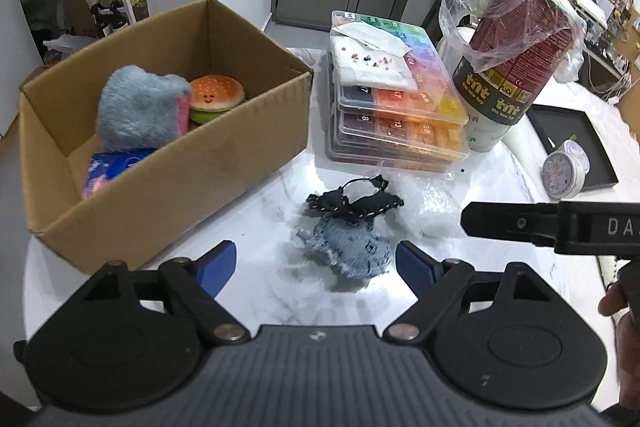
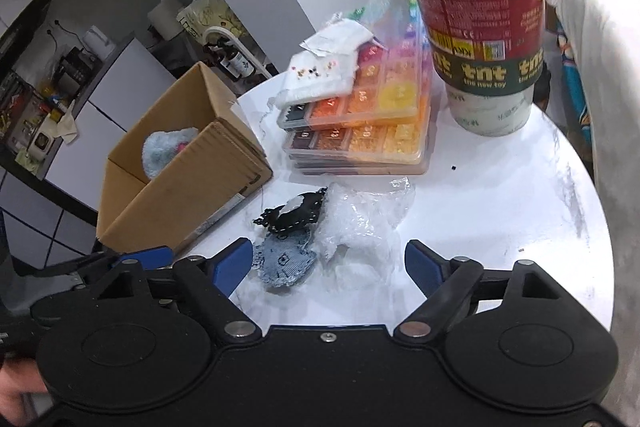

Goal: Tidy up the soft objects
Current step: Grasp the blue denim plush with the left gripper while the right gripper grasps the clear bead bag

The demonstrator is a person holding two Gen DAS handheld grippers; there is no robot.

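Note:
A small denim plush (image 1: pixel 348 247) with a black stitched bow (image 1: pixel 356 203) lies on the white table, just ahead of my left gripper (image 1: pixel 316 255) and in line with the gap between its blue pads, which stand apart from it. That gripper is open. In the right wrist view the denim plush (image 2: pixel 282 261) sits by the left pad of my right gripper (image 2: pixel 329 249), which is open over a crumpled clear plastic bag (image 2: pixel 360 223). The cardboard box (image 1: pixel 168 187) at left holds a grey-blue furry plush (image 1: pixel 140 111), a burger toy (image 1: pixel 216 97) and a blue packet (image 1: pixel 108 167).
Stacked clear bead organisers (image 1: pixel 396 115) stand behind the plush. A red and green tnt tub in plastic wrap (image 1: pixel 516 55) rests on a white cup at the right. A black tray (image 1: pixel 576 143) and a small round tin (image 1: pixel 564 171) are at the far right, near the round table's edge.

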